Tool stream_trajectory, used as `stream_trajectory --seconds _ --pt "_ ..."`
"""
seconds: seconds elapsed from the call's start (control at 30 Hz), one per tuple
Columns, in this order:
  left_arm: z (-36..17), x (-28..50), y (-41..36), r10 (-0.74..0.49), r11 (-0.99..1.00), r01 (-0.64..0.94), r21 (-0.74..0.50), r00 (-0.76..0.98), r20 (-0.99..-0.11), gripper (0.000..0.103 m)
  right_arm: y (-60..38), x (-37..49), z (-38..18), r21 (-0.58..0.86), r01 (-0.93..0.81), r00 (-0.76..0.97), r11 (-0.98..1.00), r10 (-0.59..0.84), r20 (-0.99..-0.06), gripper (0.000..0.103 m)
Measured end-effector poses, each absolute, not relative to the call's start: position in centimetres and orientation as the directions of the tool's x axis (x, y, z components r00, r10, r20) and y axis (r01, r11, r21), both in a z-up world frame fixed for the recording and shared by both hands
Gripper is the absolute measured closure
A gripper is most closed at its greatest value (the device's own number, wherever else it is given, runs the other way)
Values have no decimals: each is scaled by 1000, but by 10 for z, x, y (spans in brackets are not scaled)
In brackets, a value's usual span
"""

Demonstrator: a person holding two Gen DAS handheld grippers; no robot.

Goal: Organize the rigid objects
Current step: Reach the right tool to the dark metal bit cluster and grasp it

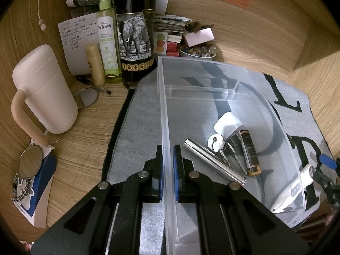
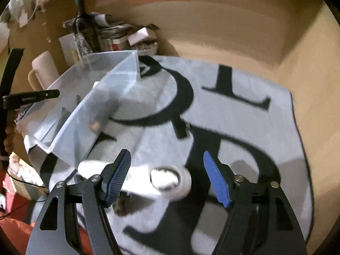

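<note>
Translucent plastic forms the one storage bin (image 1: 212, 97) on the grey lettered mat (image 1: 136, 114), and the left tongs (image 1: 167, 163) are clamped together on its near side wall, one blue pad outside and one inside. Just right of those tongs, inside the bin, lie four things: one metal tube (image 1: 214, 162), one bunch of keys (image 1: 216, 143), one white plug (image 1: 227, 122) and one dark lighter-like stick (image 1: 250, 153). The tube's long axis runs diagonally, from beside the left tongs toward the bin's near right corner; the dark stick lies nearly along the bin's length. One white pen-shaped device (image 1: 295, 189) rests outside the bin's far wall from the left tongs, its long axis slanting with its narrow tip toward the viewer. The right tongs (image 2: 167, 176) stand apart, nothing pressed between the pads, with that white device (image 2: 170, 178) blurred on the mat between and just below them, its long axis crossing from one finger toward the other. Only the left wrist view shows the bin's contents and the bench (image 1: 85, 127) clutter beyond the tongs: one pink jug (image 1: 44, 89), one wine bottle (image 1: 135, 29), one green spray bottle (image 1: 107, 42), and two mirrors (image 1: 29, 161). Only the right wrist view shows the mat's large black letters (image 2: 235, 85) spread ahead of the tongs, though it is smeared.
</note>
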State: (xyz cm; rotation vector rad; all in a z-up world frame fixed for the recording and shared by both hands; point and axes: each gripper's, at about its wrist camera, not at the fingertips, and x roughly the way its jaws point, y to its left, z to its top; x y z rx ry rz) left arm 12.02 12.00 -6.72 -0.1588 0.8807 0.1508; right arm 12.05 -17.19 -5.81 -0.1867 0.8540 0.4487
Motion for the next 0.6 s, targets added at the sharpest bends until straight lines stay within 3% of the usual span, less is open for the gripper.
stream_trajectory --seconds 0.2,0.37,0.5,0.6 --pt "-67 120 120 63 977 -196 -79 628 -776 97 -173 90 -64 59 -485 547 873 354 -759 36" --pt "-67 119 121 59 978 -192 -82 630 -774 98 -161 81 -77 84 -529 487 844 383 -785 53" --pt "-68 118 123 56 978 -192 -85 633 -772 97 -153 85 -93 120 -536 431 836 393 -812 76" --pt "-68 118 122 57 978 -191 -84 633 -772 97 -152 83 -92 113 -532 445 839 391 -806 75"
